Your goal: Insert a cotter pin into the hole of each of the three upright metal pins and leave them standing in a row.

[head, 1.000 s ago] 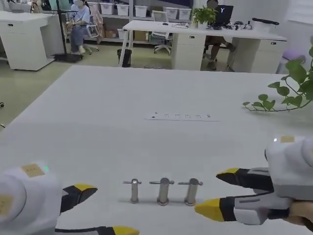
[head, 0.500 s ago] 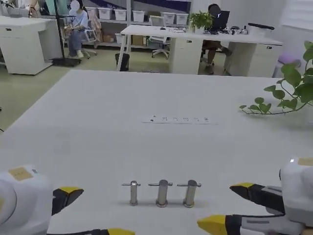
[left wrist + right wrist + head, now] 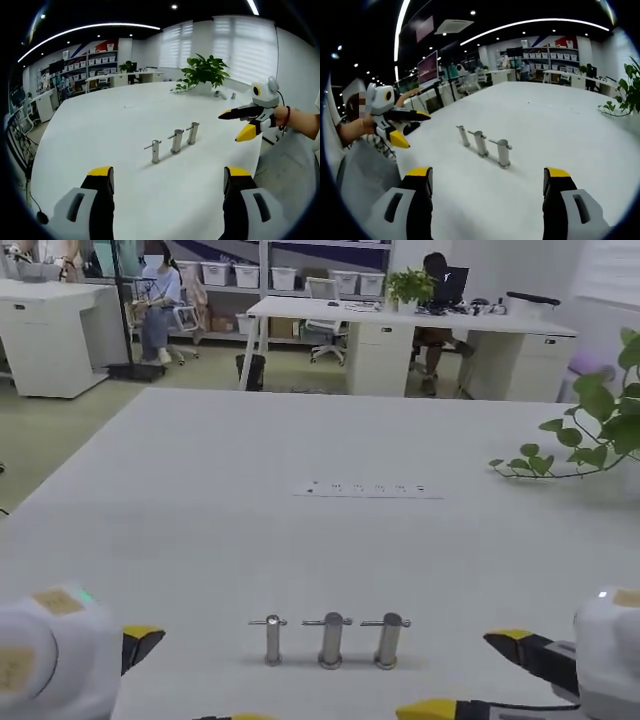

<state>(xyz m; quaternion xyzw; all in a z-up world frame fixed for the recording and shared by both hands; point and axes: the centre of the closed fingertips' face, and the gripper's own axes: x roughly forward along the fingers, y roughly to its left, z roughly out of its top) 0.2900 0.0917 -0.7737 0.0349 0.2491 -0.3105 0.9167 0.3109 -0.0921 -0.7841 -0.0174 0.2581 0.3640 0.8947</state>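
Note:
Three upright metal pins [image 3: 330, 638] stand in a row near the table's front, each with a thin cotter pin crossing its top. In the left gripper view the row [image 3: 176, 141] runs diagonally; in the right gripper view it [image 3: 480, 143] does the same. My left gripper [image 3: 185, 682] is open at the lower left, well clear of the left pin [image 3: 272, 638]. To the lower right of the right pin [image 3: 387, 639], my right gripper [image 3: 468, 675] is open and holds nothing. Both pairs of jaws [image 3: 167, 175] [image 3: 487, 175] stand wide apart and empty.
A leafy plant [image 3: 590, 430] reaches in from the table's right edge. A thin strip of small marks [image 3: 368, 489] lies mid-table. The white tabletop [image 3: 320, 440] is broad. Desks, chairs and seated people are far behind it.
Both grippers have drawn back from the pins toward the near edge, the right one farthest. The three pins stand as before.

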